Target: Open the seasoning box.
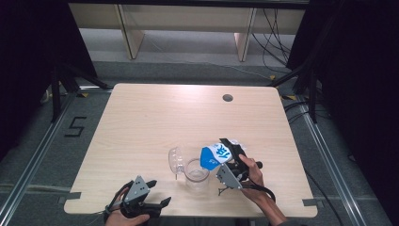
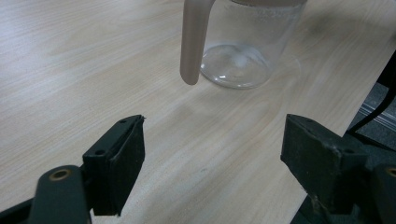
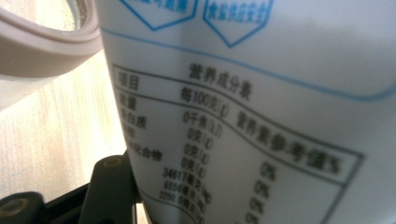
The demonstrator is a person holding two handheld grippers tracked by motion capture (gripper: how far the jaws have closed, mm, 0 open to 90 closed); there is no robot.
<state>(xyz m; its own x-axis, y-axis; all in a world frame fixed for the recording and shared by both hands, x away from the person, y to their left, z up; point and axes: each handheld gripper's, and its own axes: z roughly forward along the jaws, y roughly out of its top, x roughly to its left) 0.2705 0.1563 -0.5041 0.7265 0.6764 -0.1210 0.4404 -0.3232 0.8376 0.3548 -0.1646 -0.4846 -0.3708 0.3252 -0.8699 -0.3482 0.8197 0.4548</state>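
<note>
Pouch [image 1: 217, 155], blue-white, is gripped by right gripper [image 1: 234, 165] jaws, tilted over clear jug [image 1: 196, 175] on desk [image 1: 141, 117]. Left gripper [image 1: 149, 197] jaws are held open, empty.

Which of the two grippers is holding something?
The right gripper: it holds the white-and-blue bag tilted over the clear jug. The left gripper is open with nothing between its jaws.

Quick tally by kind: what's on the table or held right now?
Clear glass jugs with hinged-open lid: 1
White-and-blue printed pouches, held tilted beside the jug's rim: 1
Handheld grippers: 2, left, right
Total: 4
</note>
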